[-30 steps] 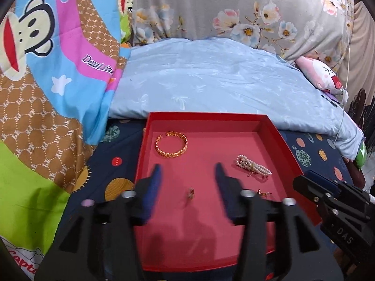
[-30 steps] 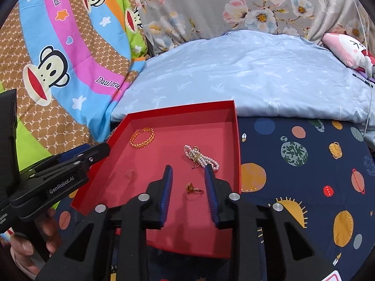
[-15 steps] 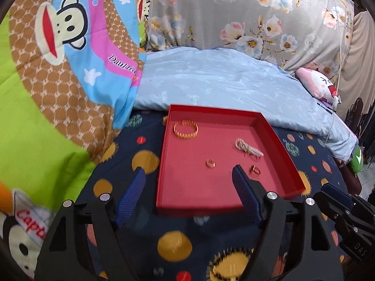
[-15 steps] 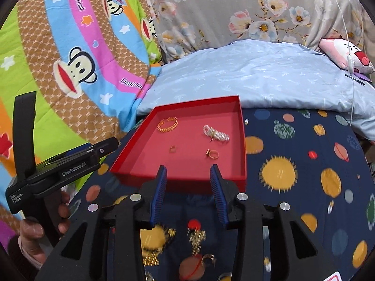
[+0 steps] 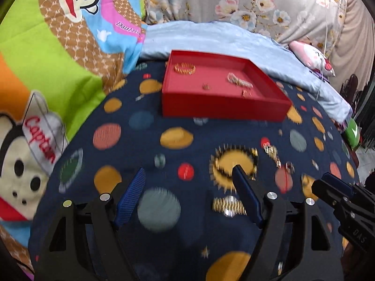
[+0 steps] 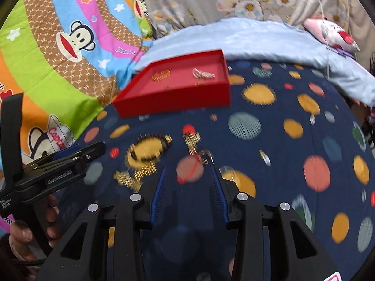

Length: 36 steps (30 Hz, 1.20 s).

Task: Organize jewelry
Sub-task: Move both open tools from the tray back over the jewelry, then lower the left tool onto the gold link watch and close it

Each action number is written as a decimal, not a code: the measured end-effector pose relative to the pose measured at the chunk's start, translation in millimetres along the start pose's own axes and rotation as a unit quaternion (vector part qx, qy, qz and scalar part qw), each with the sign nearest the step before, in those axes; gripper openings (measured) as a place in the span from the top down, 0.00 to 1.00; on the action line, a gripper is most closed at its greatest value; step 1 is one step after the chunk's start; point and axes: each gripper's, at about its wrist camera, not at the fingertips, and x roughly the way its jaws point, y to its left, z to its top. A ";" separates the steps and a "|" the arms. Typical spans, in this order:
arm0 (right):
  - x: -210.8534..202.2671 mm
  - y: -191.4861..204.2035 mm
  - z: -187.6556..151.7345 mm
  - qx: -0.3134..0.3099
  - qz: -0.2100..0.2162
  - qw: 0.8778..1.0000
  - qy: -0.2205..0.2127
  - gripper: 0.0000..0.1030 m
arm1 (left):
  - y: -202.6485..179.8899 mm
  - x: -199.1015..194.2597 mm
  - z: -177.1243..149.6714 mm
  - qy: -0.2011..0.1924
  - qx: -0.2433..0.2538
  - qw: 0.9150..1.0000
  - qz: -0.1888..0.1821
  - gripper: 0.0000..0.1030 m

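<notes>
A bed, spread with a dark blue planet-print sheet (image 5: 145,121), a bright cartoon-monkey quilt (image 5: 46,53) on the left, a pale blue blanket (image 5: 211,37) behind and a floral cloth (image 5: 234,0) at the back. Sat toward the far part of the sheet: a shallow red tray (image 5: 222,110), already holding a gold bangle (image 5: 184,68), a pearl piece (image 5: 239,80) and two small rings (image 5: 206,86) — well apart from each other.

Nearer, on the bare sheet: loose jewelry, blurred. A gold coiled band (image 5: 228,205) lay just inside the left gripper's (image 5: 187,182) right finger; a gold chain (image 6: 193,141) and a ring (image 6: 206,154) lay just ahead of the right gripper (image 6: 187,175). Left jaws released wide, nothing between them; right jaws parted narrowly, likewise empty.

Judged as the reach for the next pieces. Best done by centring one small item between the fingertips, coming down steeply, pressing lightly into the soft sheet and closing only on metal — not on a pinch of cloth. Hard to pick out gold against the yellow planets.

Plenty of open sheet between the loose jewelry and the tray's near wall. Tray wall to be cleared from above; free floor left in the tray's near half. Grippers close side by side, so little spare room between them.
</notes>
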 end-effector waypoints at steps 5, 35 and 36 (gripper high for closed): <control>0.9 -6.1 -20.1 0.011 0.000 1.000 0.019 0.63 | -6.5 -2.0 -17.5 0.016 0.005 1.000 -0.010 0.28; 2.3 -14.5 -34.5 0.020 0.008 0.999 0.026 0.63 | -21.5 12.3 -36.2 0.060 0.009 0.998 0.008 0.50; 2.5 -14.1 -34.5 0.019 0.008 0.999 0.026 0.63 | -19.7 12.1 -36.2 0.060 0.007 0.998 0.006 0.52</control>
